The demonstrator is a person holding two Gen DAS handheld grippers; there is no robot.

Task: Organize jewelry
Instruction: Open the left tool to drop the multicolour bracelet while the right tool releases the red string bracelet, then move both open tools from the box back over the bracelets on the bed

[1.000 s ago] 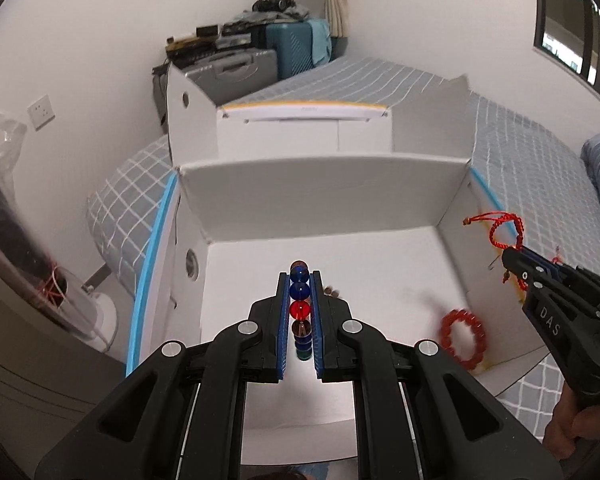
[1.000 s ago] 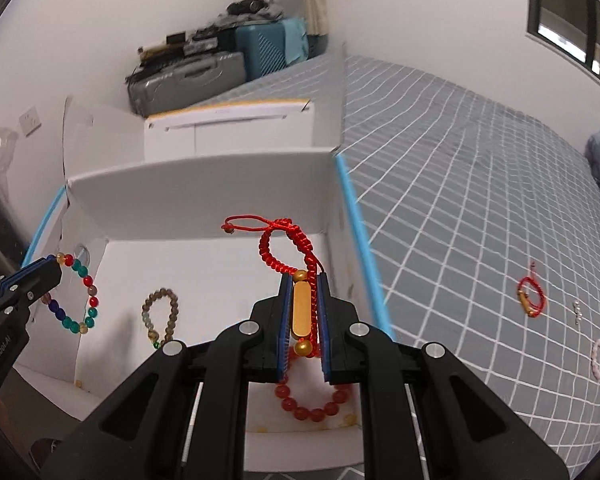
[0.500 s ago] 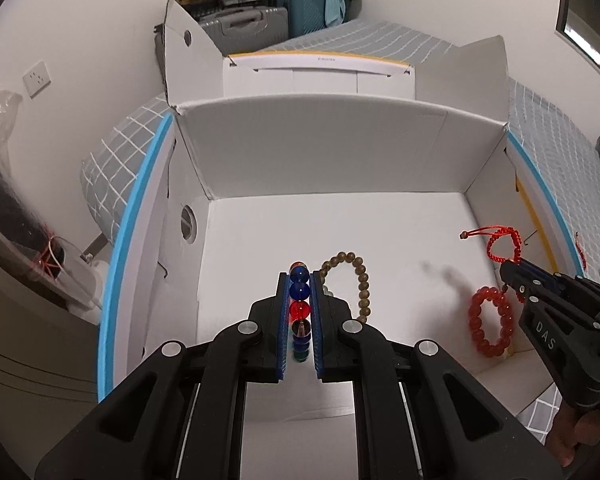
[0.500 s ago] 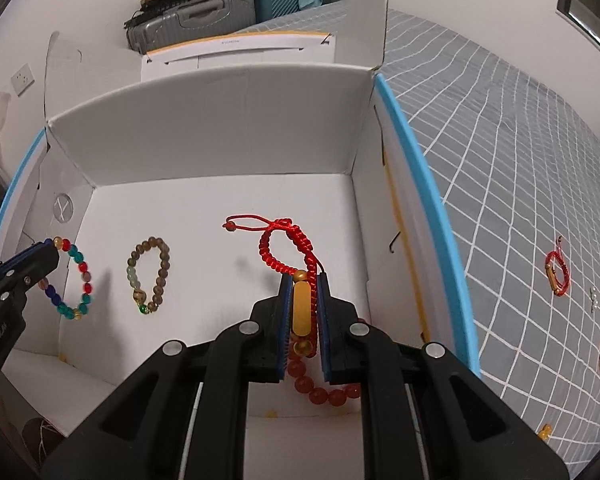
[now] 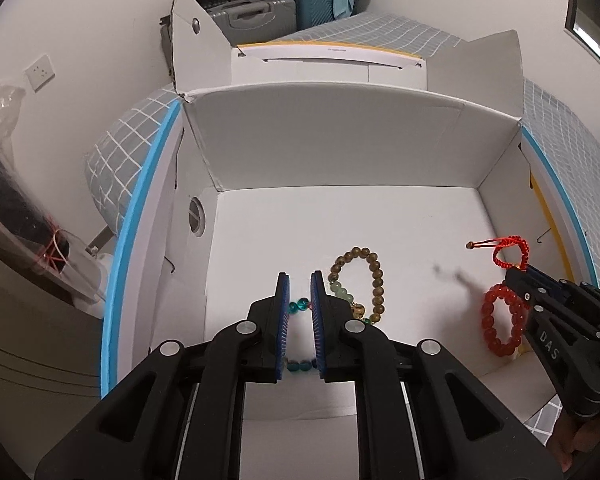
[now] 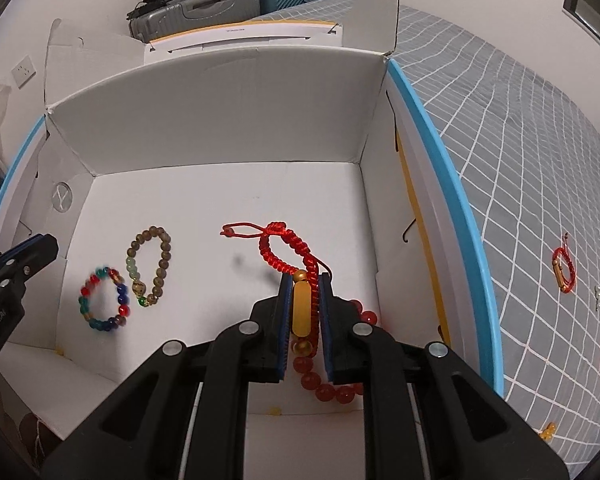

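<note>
The left hand-held gripper [image 5: 298, 312] has just been opening: its jaws stand a narrow way apart, and the multicoloured bead bracelet [image 6: 105, 299] it was carrying now lies on the floor of the white box [image 6: 220, 120], at the lower left of the right wrist frame, just beside the brown bead bracelet [image 6: 150, 268]. Only a few teal beads show between the blue pads, untouched. The right hand-held gripper [image 6: 305, 316] has come down into the box and clamps the red cord bracelet [image 6: 288, 252] by its gold bar, above the red bead bracelet [image 6: 332, 384]. I judge 1 drop done, and the cord bracelet next. More jewelry waits on the bed [image 6: 540, 160].
</note>
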